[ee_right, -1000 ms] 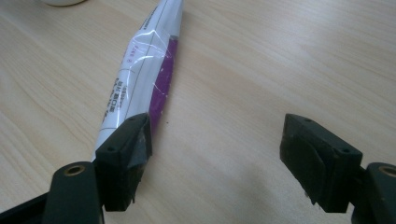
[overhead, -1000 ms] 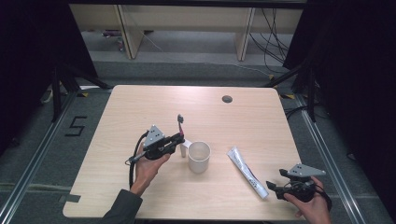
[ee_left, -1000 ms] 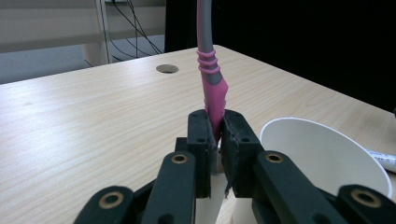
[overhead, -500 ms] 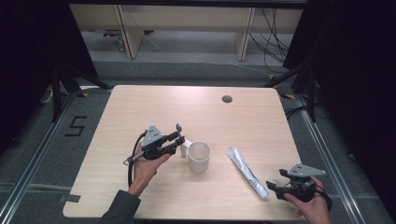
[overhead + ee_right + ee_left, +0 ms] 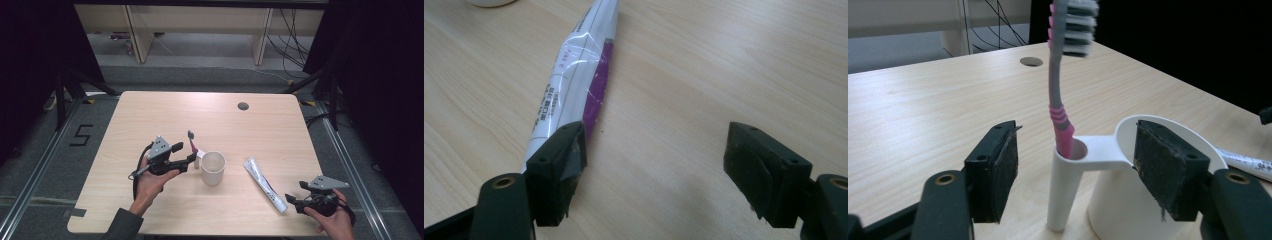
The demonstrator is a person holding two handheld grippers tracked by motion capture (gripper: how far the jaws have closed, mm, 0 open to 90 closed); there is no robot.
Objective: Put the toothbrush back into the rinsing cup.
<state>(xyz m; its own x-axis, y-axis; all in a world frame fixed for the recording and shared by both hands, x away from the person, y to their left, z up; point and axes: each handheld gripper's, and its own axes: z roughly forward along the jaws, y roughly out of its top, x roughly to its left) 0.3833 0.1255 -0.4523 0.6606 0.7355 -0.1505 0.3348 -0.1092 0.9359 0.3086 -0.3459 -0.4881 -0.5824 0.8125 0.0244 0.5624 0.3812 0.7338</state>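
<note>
Toothbrush (image 5: 1058, 85) parked in cup (image 5: 213, 168) holder; left gripper (image 5: 1075, 175) jaws just opened, gripping nothing; right gripper (image 5: 656, 167) jaws apart; next grab toothpaste (image 5: 574, 75) at its 11 o'clock.

Pink-grey toothbrush (image 5: 1058, 100) upright in white cup's (image 5: 213, 168) side holder.

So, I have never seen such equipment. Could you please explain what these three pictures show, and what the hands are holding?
A person sits at a wooden table and holds a hand-held tool with two jaws in each hand. One camera looks down from above; one camera rides on each tool. The left gripper has just been opening its jaws; the pink toothbrush stands between them, untouched, in the side holder of a white cup. The right gripper is open, empty, beside a toothpaste tube lying flat.
</note>
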